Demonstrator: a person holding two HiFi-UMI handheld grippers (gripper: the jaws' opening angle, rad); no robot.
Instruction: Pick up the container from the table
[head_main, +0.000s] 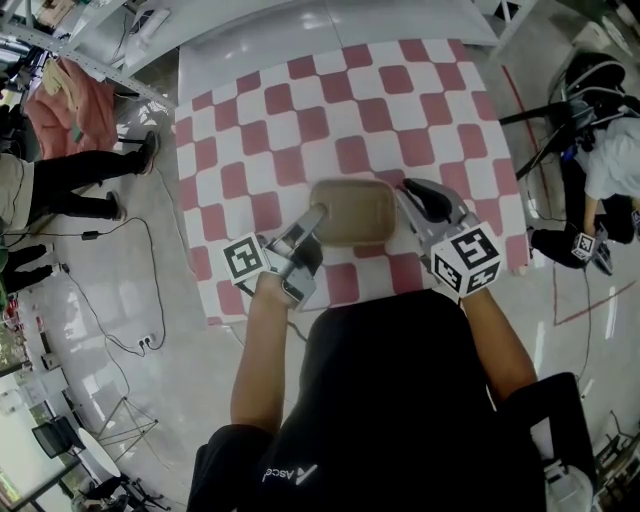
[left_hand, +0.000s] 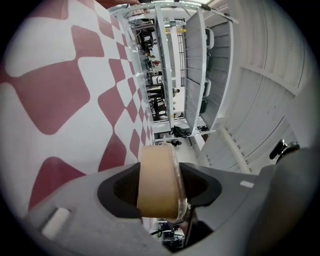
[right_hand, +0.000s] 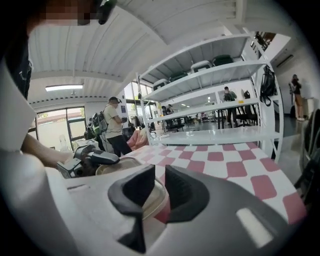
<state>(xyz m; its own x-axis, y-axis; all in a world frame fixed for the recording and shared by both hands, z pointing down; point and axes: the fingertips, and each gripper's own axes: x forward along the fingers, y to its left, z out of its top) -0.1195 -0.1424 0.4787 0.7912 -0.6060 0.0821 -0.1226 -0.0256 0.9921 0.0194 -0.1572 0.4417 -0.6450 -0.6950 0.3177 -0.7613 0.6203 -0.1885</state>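
Note:
A tan, rounded-rectangle container with a clear lid hangs between my two grippers over the near part of the checked table. My left gripper grips its left end. In the left gripper view the container's wall fills the gap of that gripper, and both black pads press on it. My right gripper holds the right end. In the right gripper view its jaws stand nearly together, pinching the container's rim. The lid and the left gripper show beyond.
The red-and-white checked cloth covers the table; its near edge is by my body. People stand on the floor at the left, with a cable nearby. A chair and a person are at the right. White shelves stand beyond the table.

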